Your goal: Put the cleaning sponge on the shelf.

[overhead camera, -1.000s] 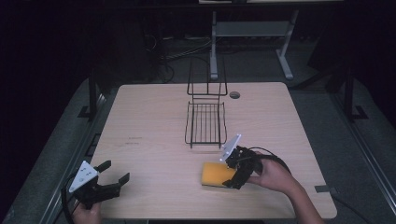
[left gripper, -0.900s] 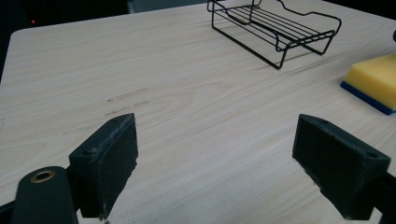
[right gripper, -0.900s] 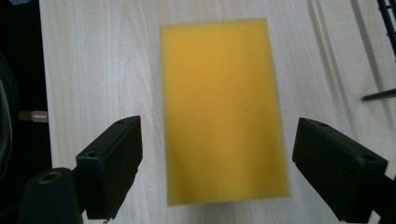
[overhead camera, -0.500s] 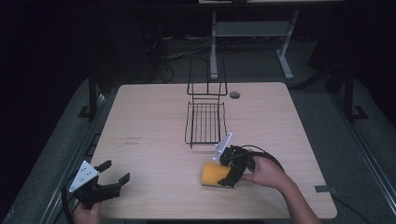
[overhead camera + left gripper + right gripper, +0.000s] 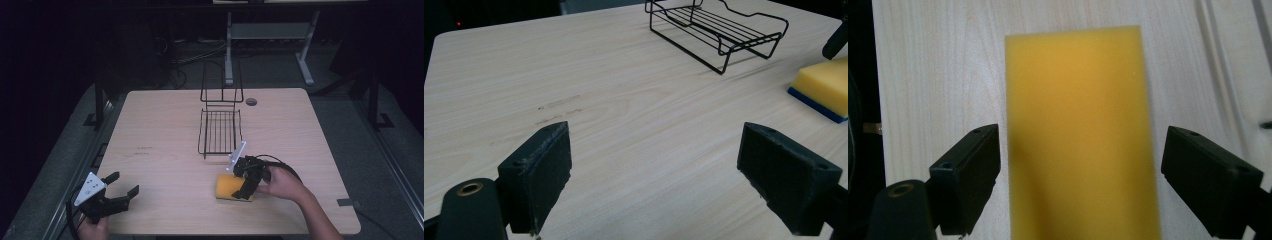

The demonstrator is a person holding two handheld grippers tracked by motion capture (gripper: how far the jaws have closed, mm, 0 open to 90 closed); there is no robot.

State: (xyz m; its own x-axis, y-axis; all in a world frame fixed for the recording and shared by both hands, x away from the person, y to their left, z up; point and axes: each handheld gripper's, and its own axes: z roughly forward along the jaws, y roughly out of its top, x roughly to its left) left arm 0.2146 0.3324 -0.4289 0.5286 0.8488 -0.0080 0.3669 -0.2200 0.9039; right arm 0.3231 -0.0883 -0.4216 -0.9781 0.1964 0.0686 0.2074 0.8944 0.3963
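A yellow sponge (image 5: 229, 187) with a blue underside lies flat on the wooden table near the front. My right gripper (image 5: 246, 184) hangs over its right end, tilted down, jaws open on either side of the sponge (image 5: 1080, 135) with a gap at each side. A black wire rack (image 5: 220, 131) stands at the table's middle, just behind the sponge. My left gripper (image 5: 123, 194) rests open at the front left corner with bare table between its pads (image 5: 538, 175). From there the sponge (image 5: 824, 87) and rack (image 5: 719, 30) sit far to the right.
The rack's upright back (image 5: 221, 85) rises toward the far edge. A round cable hole (image 5: 251, 102) sits in the tabletop (image 5: 150, 130) behind it. Faint scuff marks (image 5: 144, 150) lie on the left half. A metal stand (image 5: 270, 35) is on the dark floor beyond the table.
My right gripper has moved left and lowered over the sponge, its jaws now straddling it. The left gripper has stayed put.
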